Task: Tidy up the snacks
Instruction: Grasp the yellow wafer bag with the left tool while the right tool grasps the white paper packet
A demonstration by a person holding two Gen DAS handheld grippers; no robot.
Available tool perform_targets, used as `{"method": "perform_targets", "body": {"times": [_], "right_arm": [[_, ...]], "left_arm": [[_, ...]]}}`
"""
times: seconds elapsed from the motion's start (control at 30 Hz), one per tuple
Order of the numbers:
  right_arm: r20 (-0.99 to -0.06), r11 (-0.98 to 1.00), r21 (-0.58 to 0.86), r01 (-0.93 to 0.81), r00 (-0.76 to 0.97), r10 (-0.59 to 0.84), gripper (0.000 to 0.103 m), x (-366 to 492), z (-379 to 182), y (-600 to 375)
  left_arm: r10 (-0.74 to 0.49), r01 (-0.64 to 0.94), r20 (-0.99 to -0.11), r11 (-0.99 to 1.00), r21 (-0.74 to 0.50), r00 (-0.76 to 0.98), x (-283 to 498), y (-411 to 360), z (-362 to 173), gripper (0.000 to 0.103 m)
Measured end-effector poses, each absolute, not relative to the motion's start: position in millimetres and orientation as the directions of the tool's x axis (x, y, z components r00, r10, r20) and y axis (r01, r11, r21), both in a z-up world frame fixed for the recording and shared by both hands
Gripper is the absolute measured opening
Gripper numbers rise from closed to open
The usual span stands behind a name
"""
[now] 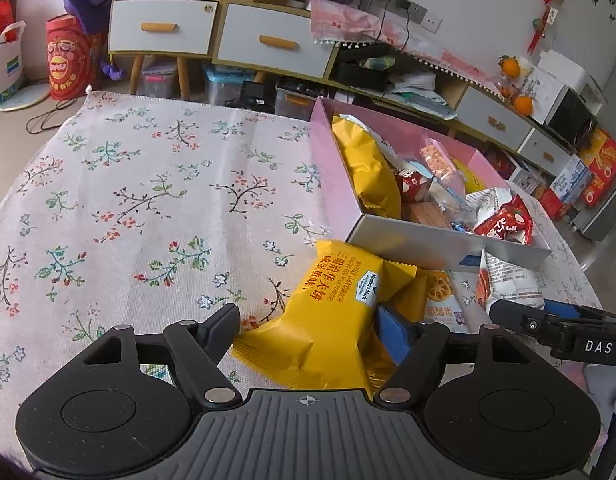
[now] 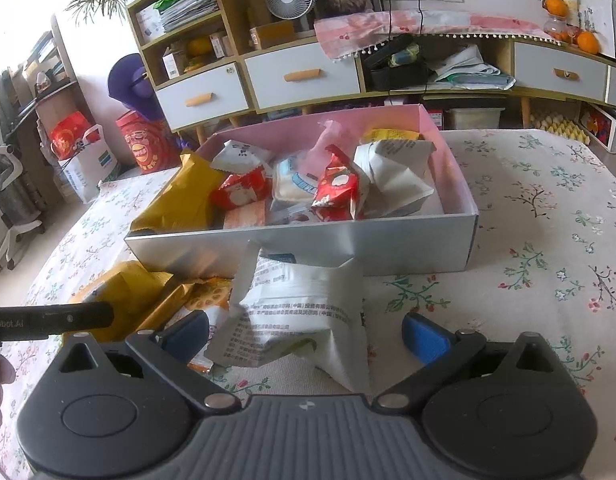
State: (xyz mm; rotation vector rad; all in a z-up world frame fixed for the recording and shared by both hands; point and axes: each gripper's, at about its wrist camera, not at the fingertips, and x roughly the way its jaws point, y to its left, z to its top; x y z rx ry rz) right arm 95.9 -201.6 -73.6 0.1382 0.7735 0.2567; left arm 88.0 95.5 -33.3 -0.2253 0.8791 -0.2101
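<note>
A crinkled yellow foil waffle-sandwich packet (image 1: 331, 312) is being gathered from the floral tablecloth (image 1: 148, 200), just near of the pink-lined cardboard box (image 1: 407, 236) already heaped with snacks. The left gripper (image 1: 315, 332) is seen pinching this packet between its black and blue pads, though how firm the hold is cannot be told. The right gripper (image 2: 306, 334) is spread, with a white printed snack pouch (image 2: 304, 312) lying between its pads, ungripped. The next move is judged to call for a lift over the near wall of the box. Only the right view shows the box's whole interior; only the left shows the yellow packet's label.
</note>
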Motion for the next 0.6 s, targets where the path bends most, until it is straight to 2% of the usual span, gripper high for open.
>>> {"method": "perform_targets", "body": {"times": [0.3,0.6], "right_arm": [[-0.677,0.960,0.220,-0.176,0.680,0.280,0.085,97.6,-73.0,-202.4],[-0.680,0.955,0.205,-0.214,0.670,0.296,0.071,97.1,-74.0,-195.3]], "left_arm": [[-0.250,0.121,-0.739,0.967,-0.225,0.626,87.3,86.7,-27.9,0.071],[-0.210,0.098,-0.717,0.976,-0.194,0.665,81.8,83.0,-19.1,0.063]]}}
